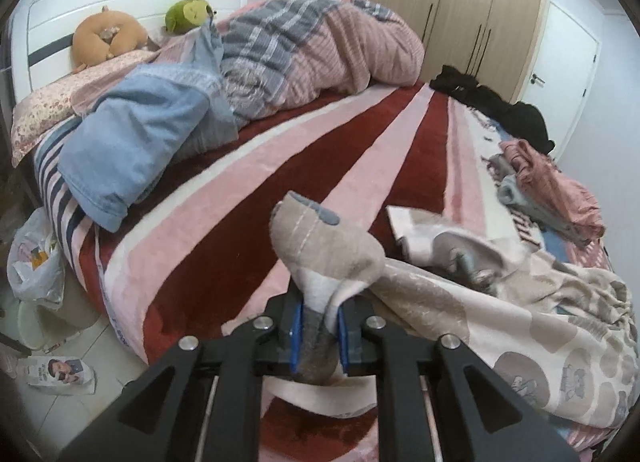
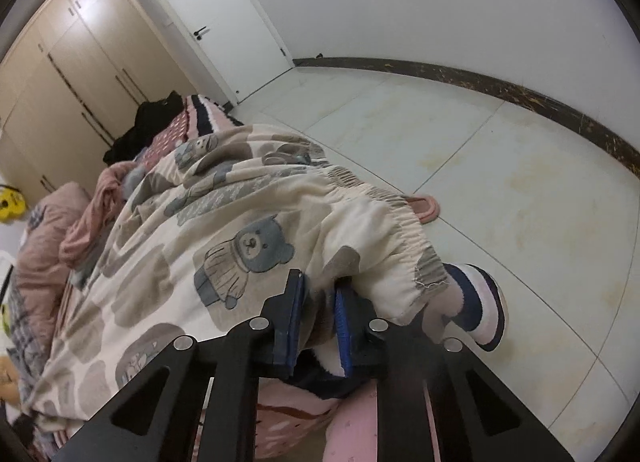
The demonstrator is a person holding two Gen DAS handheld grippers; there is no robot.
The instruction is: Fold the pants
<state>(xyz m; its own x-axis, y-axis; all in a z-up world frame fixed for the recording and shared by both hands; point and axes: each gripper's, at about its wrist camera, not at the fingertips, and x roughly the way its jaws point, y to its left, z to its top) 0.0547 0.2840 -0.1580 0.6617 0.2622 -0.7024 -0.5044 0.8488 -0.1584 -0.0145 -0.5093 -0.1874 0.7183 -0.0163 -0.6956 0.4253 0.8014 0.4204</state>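
Left wrist: we have left tool (image 1: 318,336) clamped on the pants (image 1: 500,302) cuff, right tool (image 2: 318,312) clamped near the waistband (image 2: 384,214). Pants sprawl on the bed (image 1: 248,190), long axis running between the tools.

Both wrist views look steeply down, close over the bed (image 1: 224,182); both share the pants (image 1: 500,302) and wardrobe (image 2: 60,74).

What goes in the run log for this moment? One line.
pants: on bed | left gripper: shut on hem | right gripper: shut on waistband | fold: not done
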